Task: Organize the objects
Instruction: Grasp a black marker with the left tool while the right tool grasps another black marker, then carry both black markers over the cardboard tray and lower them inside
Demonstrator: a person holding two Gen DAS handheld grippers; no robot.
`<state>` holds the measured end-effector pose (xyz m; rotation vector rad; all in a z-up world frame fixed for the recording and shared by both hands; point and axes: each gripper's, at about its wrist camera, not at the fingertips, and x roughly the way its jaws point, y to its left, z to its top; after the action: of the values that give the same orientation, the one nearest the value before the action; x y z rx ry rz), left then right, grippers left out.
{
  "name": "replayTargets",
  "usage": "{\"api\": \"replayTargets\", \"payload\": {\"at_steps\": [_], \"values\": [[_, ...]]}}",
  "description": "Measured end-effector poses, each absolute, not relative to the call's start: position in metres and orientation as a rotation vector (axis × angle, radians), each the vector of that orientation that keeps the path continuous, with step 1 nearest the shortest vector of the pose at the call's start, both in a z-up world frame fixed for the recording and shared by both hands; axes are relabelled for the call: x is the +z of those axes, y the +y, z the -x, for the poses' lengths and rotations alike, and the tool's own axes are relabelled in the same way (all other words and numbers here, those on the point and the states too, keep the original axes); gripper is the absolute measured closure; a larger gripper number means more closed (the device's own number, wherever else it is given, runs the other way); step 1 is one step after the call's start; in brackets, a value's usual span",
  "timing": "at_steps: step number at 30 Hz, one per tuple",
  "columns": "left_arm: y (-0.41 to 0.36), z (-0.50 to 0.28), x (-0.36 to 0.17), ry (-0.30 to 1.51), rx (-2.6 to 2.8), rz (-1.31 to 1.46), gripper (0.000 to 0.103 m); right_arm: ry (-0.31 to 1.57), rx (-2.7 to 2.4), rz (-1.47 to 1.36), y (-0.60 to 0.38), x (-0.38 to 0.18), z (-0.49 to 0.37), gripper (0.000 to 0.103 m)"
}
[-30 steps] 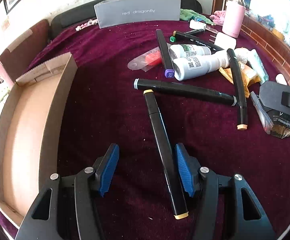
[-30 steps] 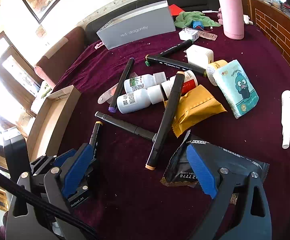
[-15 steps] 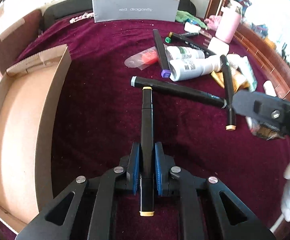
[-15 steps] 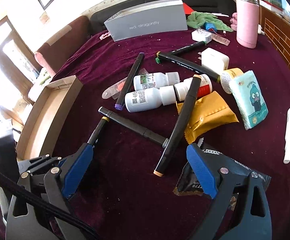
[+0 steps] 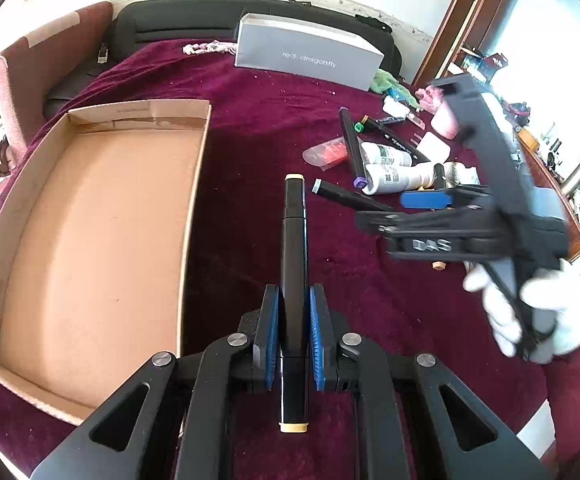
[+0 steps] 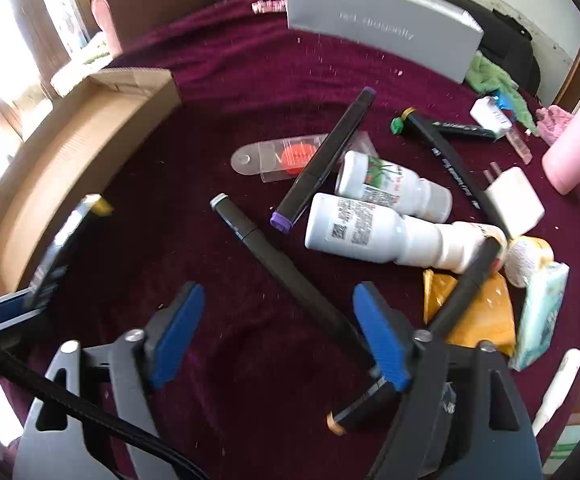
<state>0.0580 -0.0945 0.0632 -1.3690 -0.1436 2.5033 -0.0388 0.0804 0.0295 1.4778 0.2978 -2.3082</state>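
Left wrist shows left tongs (image 5: 294, 332) clamping marker (image 5: 294, 264) (right tongs (image 6: 279, 332) gape).

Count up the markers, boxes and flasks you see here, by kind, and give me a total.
Markers: 6, one of them in the left tool
Cardboard box: 1
Grey box: 1
Pink flask: 1
Total: 9

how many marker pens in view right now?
6. Yellow-capped marker clamped in the left gripper; grey-capped marker at the open right gripper; purple-capped marker across the clear case; orange-tipped marker over the yellow packet; two markers crossing by the white charger. Others may be hidden.
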Motion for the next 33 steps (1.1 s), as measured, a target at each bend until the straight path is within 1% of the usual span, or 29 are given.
{"api": "replayTargets", "payload": {"at_steps": [4, 7, 11, 12, 13, 14, 15, 16, 17, 21, 29, 33], "values": [[-0.098, -0.059, 0.062, -0.159, 2.506, 1.362, 0.091, 0.318, -2.304, -1.52, 0.072, 0.02, 0.048, 0.03], [-0.102, -0.061, 0.06, -0.174, 2.498, 1.365, 0.091, 0.338, -2.309, -1.544, 0.065, 0.014, 0.05, 0.034], [-0.105, -0.063, 0.058, -0.169, 2.506, 1.36, 0.091, 0.322, -2.323, -1.548, 0.066, 0.015, 0.052, 0.036], [-0.107, -0.064, 0.058, -0.176, 2.507, 1.359, 0.091, 0.319, -2.327, -1.547, 0.067, 0.016, 0.052, 0.043], [-0.108, -0.064, 0.057, -0.178, 2.508, 1.36, 0.091, 0.309, -2.339, -1.548, 0.069, 0.017, 0.052, 0.053], [-0.109, -0.064, 0.056, -0.181, 2.506, 1.363, 0.091, 0.304, -2.349, -1.553, 0.071, 0.018, 0.052, 0.06], [-0.109, -0.065, 0.056, -0.186, 2.505, 1.363, 0.091, 0.303, -2.352, -1.558, 0.072, 0.02, 0.052, 0.075], [-0.11, -0.066, 0.055, -0.191, 2.505, 1.363, 0.091, 0.304, -2.356, -1.567, 0.073, 0.02, 0.052, 0.087], [-0.111, -0.066, 0.055, -0.196, 2.507, 1.361, 0.091, 0.308, -2.36, -1.576, 0.073, 0.02, 0.052, 0.091], [-0.115, -0.07, 0.058, -0.213, 2.522, 1.343, 0.091, 0.298, -2.38, -1.594, 0.074, 0.024, 0.046, 0.091], [-0.13, -0.08, 0.07, -0.242, 2.558, 1.292, 0.091, 0.09, -2.364, -1.545, 0.087, 0.051, 0.025, 0.091], [-0.14, -0.085, 0.08, -0.261, 2.581, 1.257, 0.091, 0.056, -2.35, -1.502, 0.079, 0.069, 0.009, 0.091]]}}
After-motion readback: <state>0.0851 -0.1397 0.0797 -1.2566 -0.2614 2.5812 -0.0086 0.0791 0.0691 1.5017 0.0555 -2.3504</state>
